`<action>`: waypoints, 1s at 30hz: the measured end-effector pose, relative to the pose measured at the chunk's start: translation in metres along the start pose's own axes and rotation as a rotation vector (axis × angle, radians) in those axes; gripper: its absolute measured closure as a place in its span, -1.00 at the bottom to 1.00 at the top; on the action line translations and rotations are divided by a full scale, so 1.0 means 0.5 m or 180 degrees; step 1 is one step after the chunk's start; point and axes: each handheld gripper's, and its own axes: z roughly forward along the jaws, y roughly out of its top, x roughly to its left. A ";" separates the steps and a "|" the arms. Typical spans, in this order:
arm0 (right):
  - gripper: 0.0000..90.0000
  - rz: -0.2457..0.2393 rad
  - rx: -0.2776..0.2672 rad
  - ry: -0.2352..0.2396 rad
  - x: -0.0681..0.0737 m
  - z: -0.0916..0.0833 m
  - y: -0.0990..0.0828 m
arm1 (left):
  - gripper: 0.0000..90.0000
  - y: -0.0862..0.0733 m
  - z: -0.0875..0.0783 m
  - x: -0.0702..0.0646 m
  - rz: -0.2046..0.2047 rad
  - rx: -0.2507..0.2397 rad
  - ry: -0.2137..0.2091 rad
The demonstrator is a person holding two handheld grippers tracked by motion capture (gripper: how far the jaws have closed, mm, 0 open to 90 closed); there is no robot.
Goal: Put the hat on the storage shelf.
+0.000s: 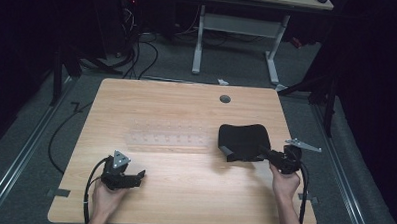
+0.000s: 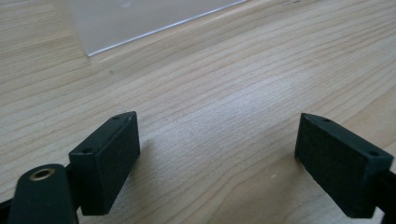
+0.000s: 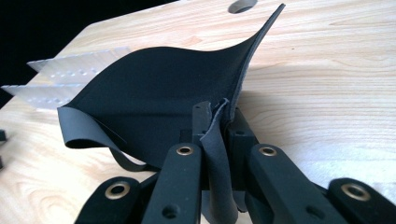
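Note:
A black flexible sheet, like thin rubber or leather, hangs lifted over the right part of the wooden table. My right gripper is shut on the sheet's near edge; in the right gripper view the sheet curls up from between the jaws, and its left corner folds under. My left gripper rests low at the table's front left, open, with bare wood between its pads. A clear plastic plate with rows of holes lies flat at the table's middle.
A round cable hole sits near the table's far edge. Beyond the table stand a white desk frame and loose cables on the grey floor. Metal rails run along both sides of the table.

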 end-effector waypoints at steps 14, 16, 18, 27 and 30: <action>0.91 -0.0129 -0.0032 0.0296 0.053 -0.056 -0.013 | -0.64 0.027 -0.037 -0.042 0.0087 -0.0100 -0.0266; 0.91 -0.0150 -0.0027 0.0351 0.060 -0.059 -0.015 | -0.62 0.034 -0.045 -0.053 0.0111 -0.0088 -0.0340; 0.91 -0.0158 -0.0021 0.0379 0.063 -0.060 -0.016 | -0.62 0.036 -0.047 -0.057 0.0122 -0.0084 -0.0365; 0.91 -0.0203 0.0053 0.0573 0.092 -0.048 -0.021 | -0.59 0.044 -0.067 -0.100 0.0245 -0.0146 -0.0641; 0.91 -0.0227 0.0095 0.0638 0.103 -0.041 -0.022 | -0.59 0.046 -0.070 -0.113 0.0288 -0.0163 -0.0715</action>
